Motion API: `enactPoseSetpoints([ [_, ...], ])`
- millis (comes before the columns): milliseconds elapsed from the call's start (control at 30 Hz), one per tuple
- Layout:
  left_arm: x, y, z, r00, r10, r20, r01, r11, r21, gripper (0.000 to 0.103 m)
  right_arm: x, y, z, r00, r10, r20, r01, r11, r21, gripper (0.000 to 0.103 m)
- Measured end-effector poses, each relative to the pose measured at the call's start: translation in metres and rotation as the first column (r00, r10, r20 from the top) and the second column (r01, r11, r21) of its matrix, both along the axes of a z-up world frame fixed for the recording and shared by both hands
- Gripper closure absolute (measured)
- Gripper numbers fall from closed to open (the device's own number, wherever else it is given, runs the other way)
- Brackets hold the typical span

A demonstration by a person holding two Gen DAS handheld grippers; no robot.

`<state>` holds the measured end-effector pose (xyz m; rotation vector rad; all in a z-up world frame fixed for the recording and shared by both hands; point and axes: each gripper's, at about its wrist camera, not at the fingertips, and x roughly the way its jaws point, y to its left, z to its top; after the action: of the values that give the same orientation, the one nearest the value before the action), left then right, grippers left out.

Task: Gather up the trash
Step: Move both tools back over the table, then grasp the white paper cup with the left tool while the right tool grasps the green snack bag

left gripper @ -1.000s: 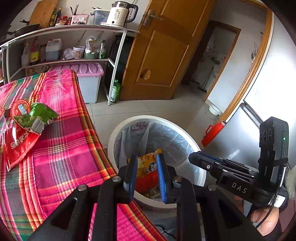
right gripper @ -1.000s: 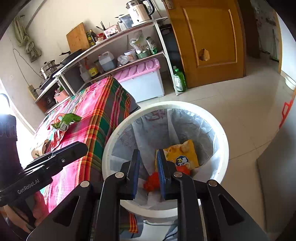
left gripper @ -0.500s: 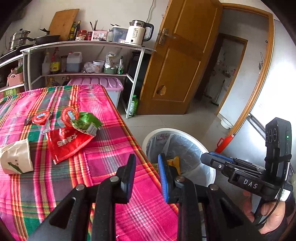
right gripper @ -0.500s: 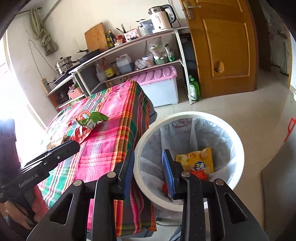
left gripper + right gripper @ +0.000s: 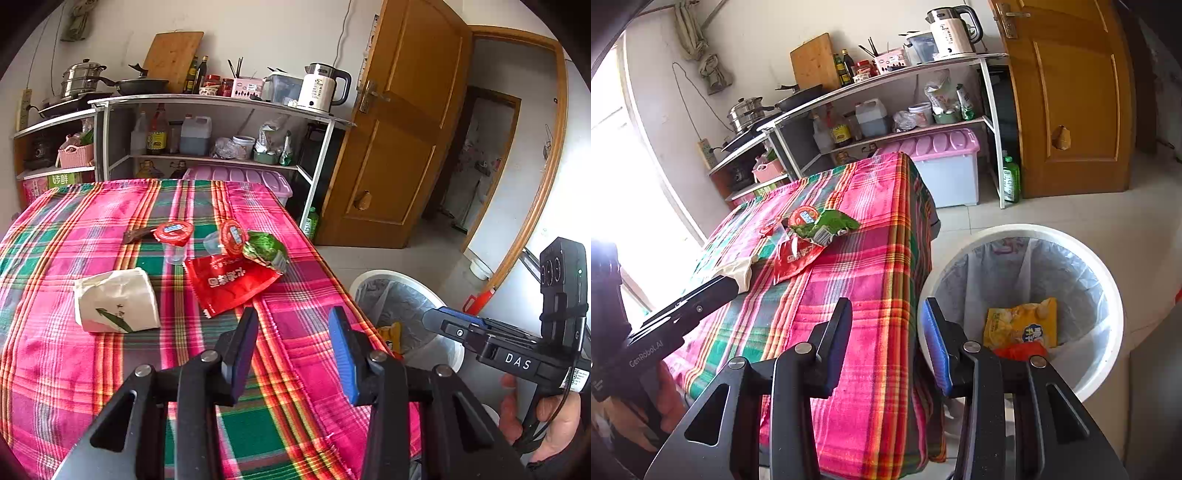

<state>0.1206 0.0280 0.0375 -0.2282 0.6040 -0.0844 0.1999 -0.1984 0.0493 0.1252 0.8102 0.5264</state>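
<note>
On the plaid table, wrappers lie near the edge beside the bin, an easy drop, with both the left gripper and right gripper spread and empty.

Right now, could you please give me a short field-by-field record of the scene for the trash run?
left gripper: open, empty, over the table
right gripper: open, empty, at the table edge
table: plaid cloth
trash on table: red packet, green wrapper, white paper bag, two red-lidded cups
bin: white, lined, on floor
in bin: yellow snack bag
</note>
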Motion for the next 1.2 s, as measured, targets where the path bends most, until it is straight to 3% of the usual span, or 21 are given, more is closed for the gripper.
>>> enactPoseSetpoints([
  [333, -0.011, 0.044, -0.005, 0.994, 0.11, -0.005, -0.11, 0.994, 0.007, 0.054, 0.006, 0.029, -0.001, 0.998, 0.059, -0.007, -0.059, 0.998, 0.0, 0.058],
  [467, -0.016, 0.068, -0.009, 0.985, 0.174, -0.011, -0.174, 0.985, 0.001, 0.052, 0.01, 0.041, 0.0, 0.997, 0.077, -0.005, -0.077, 0.997, -0.001, 0.055],
  [567, -0.018, 0.086, -0.01, 0.975, 0.224, -0.008, -0.224, 0.975, -0.009, 0.041, 0.014, 0.051, 0.001, 0.996, 0.09, -0.002, -0.09, 0.996, -0.004, 0.054],
  [767, -0.013, 0.116, -0.02, 0.955, 0.294, -0.039, -0.295, 0.956, -0.016, 0.04, 0.02, 0.071, 0.0, 0.994, 0.112, -0.003, -0.112, 0.994, -0.017, 0.054],
  [1200, 0.023, 0.157, -0.048, 0.947, 0.283, -0.15, -0.298, 0.951, -0.083, 0.035, 0.044, 0.105, -0.005, 0.991, 0.134, -0.015, -0.135, 0.99, -0.037, 0.054],
])
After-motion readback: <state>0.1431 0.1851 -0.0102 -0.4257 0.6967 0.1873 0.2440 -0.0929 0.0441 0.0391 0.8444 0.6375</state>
